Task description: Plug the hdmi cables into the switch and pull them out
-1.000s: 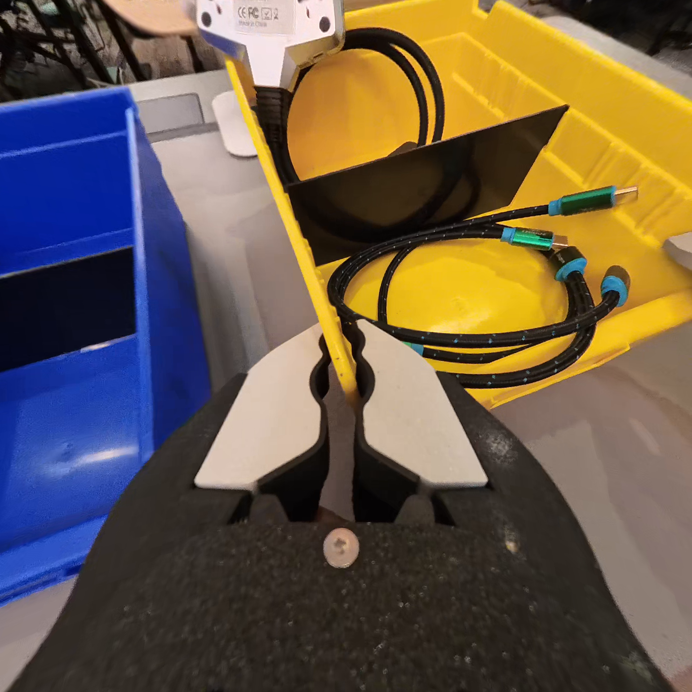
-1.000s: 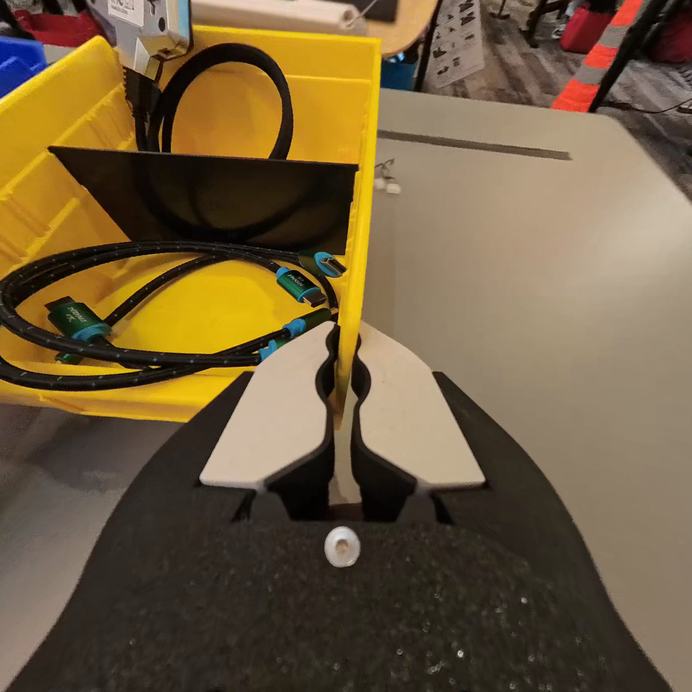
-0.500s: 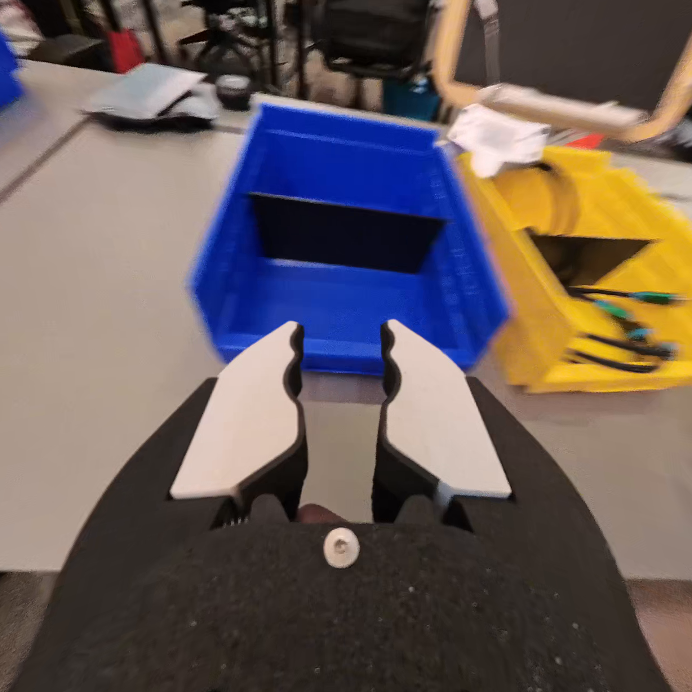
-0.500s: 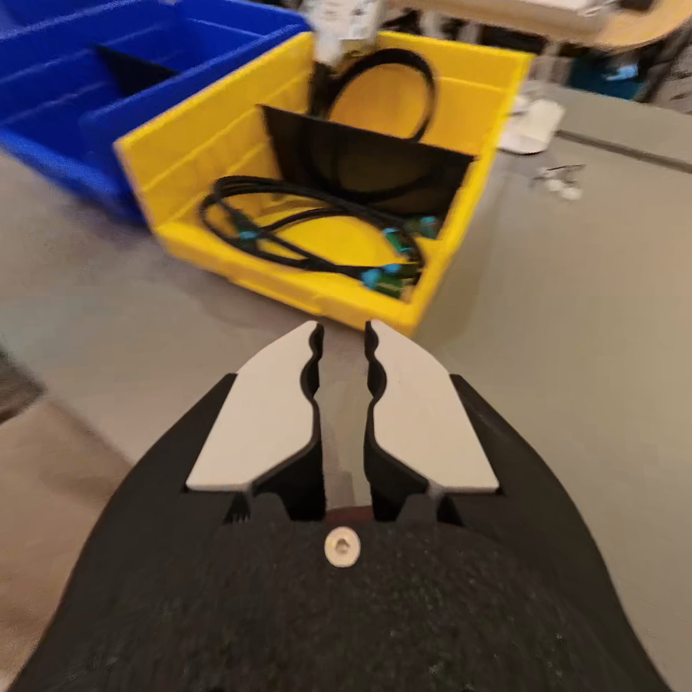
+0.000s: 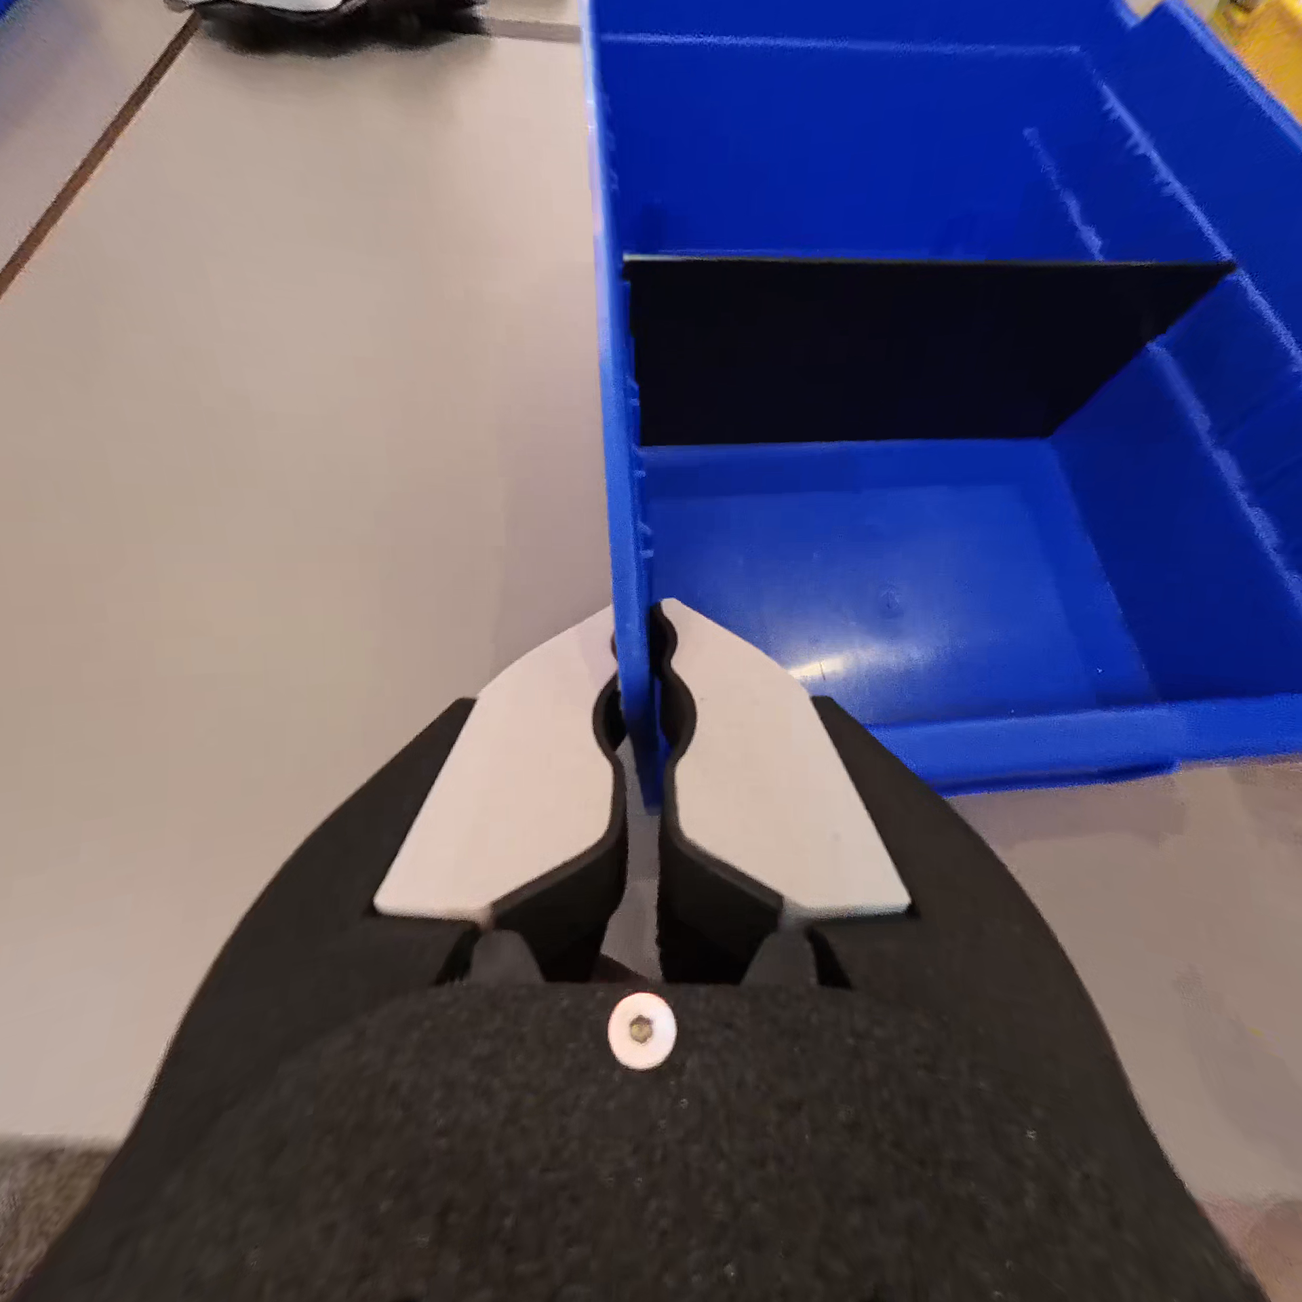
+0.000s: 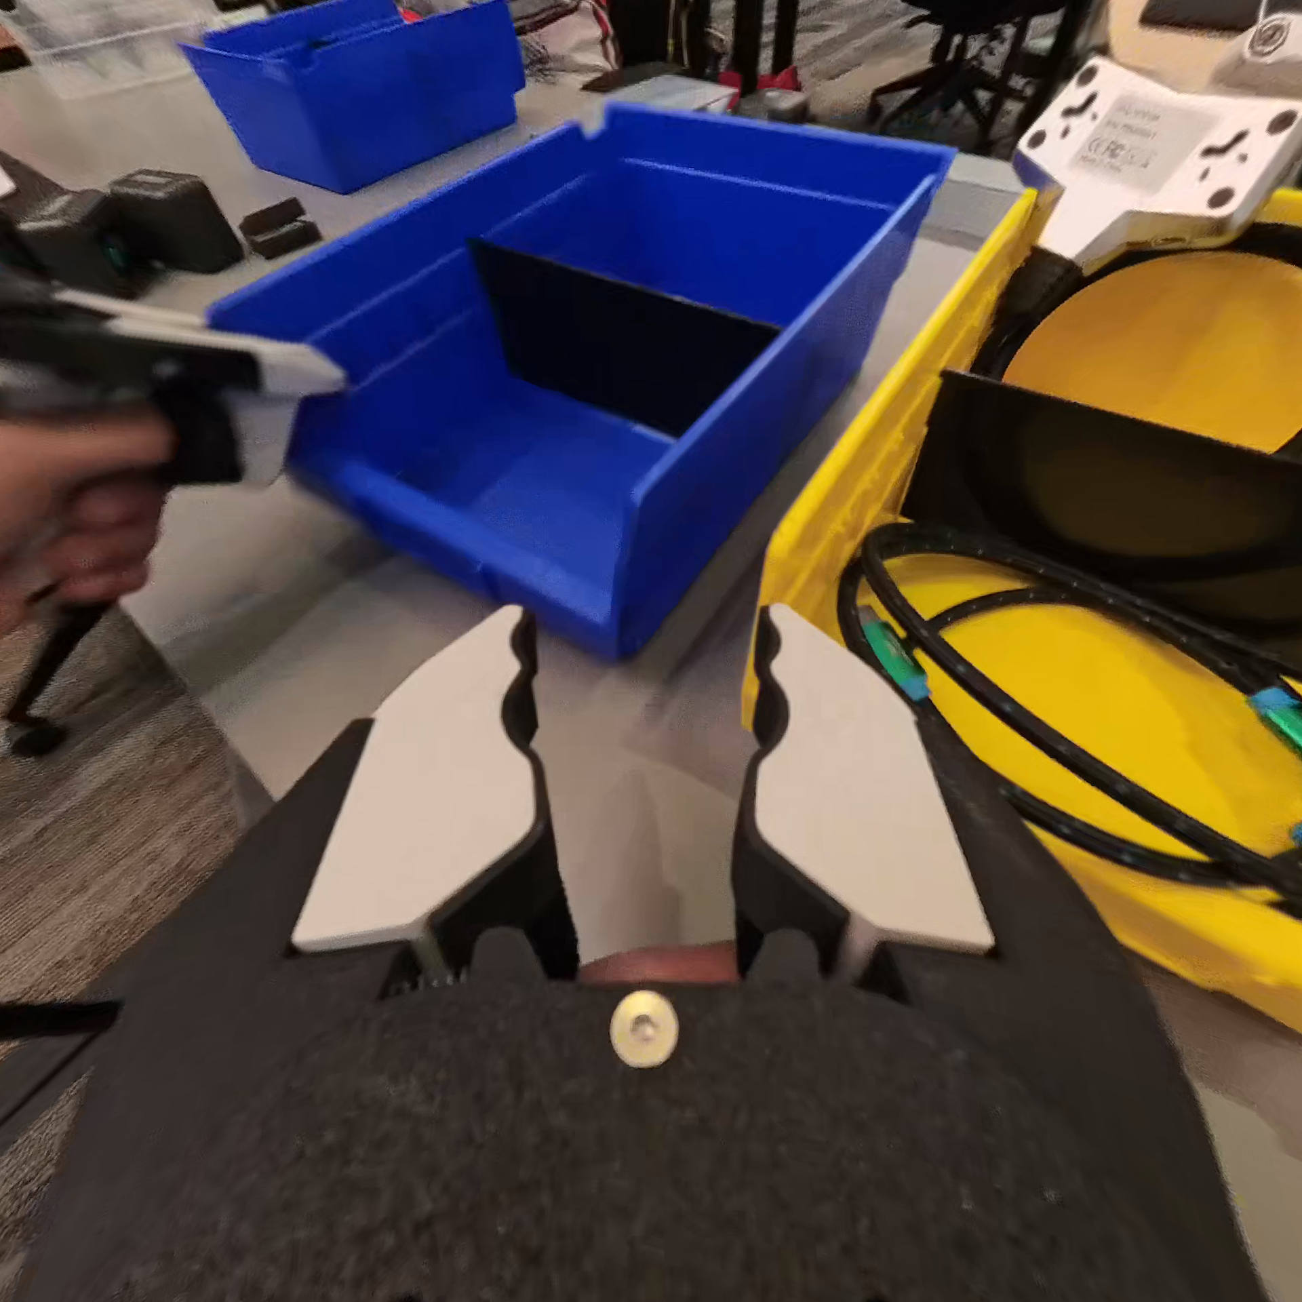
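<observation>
1. Left wrist view: left gripper, its fingers clenched on the left side wall of the blue bin, at its near corner.
2. Right wrist view: right gripper, released and empty, hovers just in front of the gap between blue bin and yellow bin.
3. HDMI cables lie coiled in the yellow bin's near compartment; the switch rests on its far rim.
4. Advice: hold the wall firmly and move the bin slowly across the desk, keeping it level.
</observation>
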Available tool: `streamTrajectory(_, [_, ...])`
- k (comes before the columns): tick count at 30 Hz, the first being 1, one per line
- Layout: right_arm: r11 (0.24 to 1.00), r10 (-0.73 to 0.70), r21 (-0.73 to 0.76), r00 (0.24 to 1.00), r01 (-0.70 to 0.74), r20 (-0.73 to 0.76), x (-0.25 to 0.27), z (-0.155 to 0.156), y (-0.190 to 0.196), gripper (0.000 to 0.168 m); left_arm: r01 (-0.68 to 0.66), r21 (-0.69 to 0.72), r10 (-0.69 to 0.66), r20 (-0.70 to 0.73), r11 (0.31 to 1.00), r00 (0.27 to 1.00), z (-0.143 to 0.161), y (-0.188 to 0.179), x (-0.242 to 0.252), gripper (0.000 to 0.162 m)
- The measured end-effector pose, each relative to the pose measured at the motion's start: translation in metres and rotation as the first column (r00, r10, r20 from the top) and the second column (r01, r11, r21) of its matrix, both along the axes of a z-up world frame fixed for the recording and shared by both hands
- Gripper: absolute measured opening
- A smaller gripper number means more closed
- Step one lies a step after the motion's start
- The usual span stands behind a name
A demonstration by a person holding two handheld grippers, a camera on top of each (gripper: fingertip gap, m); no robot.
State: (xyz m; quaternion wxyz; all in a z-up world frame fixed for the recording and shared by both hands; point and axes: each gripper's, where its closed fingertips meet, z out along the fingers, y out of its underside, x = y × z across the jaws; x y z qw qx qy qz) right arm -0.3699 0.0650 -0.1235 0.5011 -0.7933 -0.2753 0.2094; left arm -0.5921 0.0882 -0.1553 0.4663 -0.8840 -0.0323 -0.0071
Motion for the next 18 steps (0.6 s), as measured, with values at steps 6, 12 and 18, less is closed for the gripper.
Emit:
streamTrajectory(6, [0.997, -0.052, -0.055, 0.987, 0.061, 0.152, -0.026, -0.031, 0.001, 0.015, -0.037, 0.003, 0.037, -0.017, 0.999, 0.999, 0.001, -0.075, 0.014, 0.004])
streamTrajectory(12, [0.997, -0.057, 0.058, 0.993, 0.051, 0.103, -0.026, 0.003, -0.026, 0.007, -0.163, 0.151, 0.184, -0.135, 0.975, 0.974, 0.054, -0.13, 0.021, 0.003])
streamTrajectory(18, [0.961, -0.125, 0.25, 0.992, 0.121, -0.002, 0.024, 0.104, -0.009, 0.007, -0.065, 0.344, 0.131, -0.172, 0.937, 0.976, 0.157, -0.094, 0.073, 0.003])
